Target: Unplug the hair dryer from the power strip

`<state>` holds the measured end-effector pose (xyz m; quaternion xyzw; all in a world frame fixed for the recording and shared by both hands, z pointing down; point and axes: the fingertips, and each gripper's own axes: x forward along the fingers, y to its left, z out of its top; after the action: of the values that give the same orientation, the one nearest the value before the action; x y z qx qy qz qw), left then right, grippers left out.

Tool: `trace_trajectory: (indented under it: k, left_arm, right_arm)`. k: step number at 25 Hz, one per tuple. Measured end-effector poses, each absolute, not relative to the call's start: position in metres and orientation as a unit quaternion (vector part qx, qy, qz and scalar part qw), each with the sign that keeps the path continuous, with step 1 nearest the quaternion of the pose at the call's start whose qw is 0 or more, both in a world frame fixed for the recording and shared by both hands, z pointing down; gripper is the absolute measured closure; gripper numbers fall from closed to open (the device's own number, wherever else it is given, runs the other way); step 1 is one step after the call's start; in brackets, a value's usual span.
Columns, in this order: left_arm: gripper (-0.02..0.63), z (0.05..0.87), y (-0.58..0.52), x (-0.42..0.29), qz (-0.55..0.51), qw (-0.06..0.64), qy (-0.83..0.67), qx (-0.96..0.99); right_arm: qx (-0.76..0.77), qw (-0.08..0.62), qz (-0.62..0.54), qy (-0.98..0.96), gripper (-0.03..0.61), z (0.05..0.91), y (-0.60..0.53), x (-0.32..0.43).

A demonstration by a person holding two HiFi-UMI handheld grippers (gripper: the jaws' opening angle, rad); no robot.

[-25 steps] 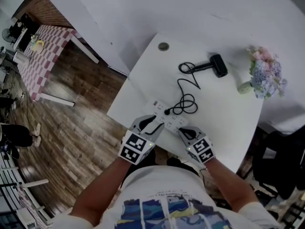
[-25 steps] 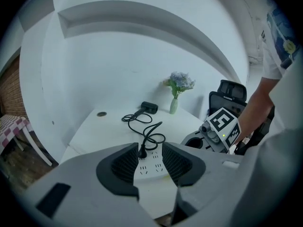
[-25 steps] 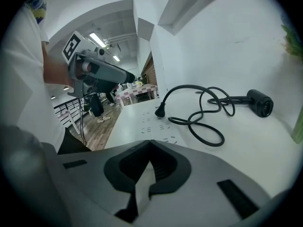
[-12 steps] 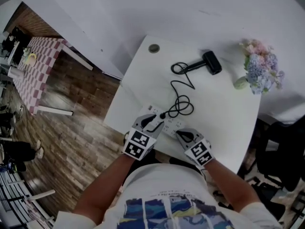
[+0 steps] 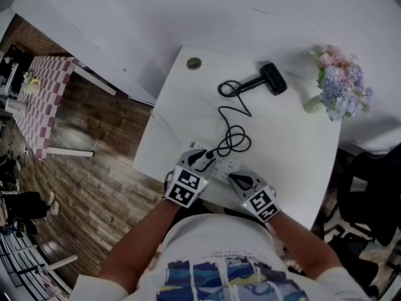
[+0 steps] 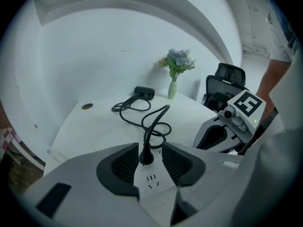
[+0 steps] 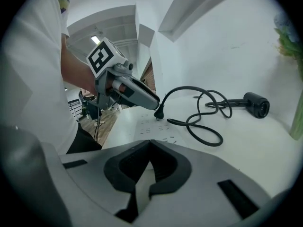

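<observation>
A white power strip (image 5: 217, 164) lies near the table's front edge. The hair dryer's black plug (image 6: 146, 156) stands in one of its sockets. My left gripper (image 5: 202, 158) is shut on that plug, with a ribbed pad on each side of it. The black cord (image 5: 233, 137) loops back to the black hair dryer (image 5: 270, 79), which lies at the far side. My right gripper (image 5: 233, 178) is shut with its tips together, low over the strip's right end (image 7: 158, 129). In the right gripper view the left gripper (image 7: 156, 105) meets the plug (image 7: 159, 112).
A vase of flowers (image 5: 335, 83) stands at the white table's (image 5: 282, 149) far right corner. A round grommet (image 5: 194, 63) sits at the far left. A dark chair (image 6: 227, 79) is beyond the right edge. Wooden floor lies to the left.
The head view has drifted a little. Both grippers stay at the strip. The left jaws have edged closer onto the plug.
</observation>
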<state>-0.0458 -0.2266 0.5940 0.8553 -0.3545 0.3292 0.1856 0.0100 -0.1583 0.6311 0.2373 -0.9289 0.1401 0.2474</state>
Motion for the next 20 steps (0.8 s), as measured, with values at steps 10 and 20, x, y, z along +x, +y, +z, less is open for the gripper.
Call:
trace_trajectory:
  k: [10,20]
  left_arm:
    - [0.486,0.609,-0.238,-0.041,0.338,0.190,-0.361,0.848]
    - [0.545,0.612,-0.242,-0.038,0.345,0.181,-0.373,0.842]
  right_arm:
    - [0.232,0.240,0.143,-0.932,0.584,0.631,-0.159,0.010]
    - [0.230,0.241,0.152,-0.931,0.584,0.632,-0.158,0.012]
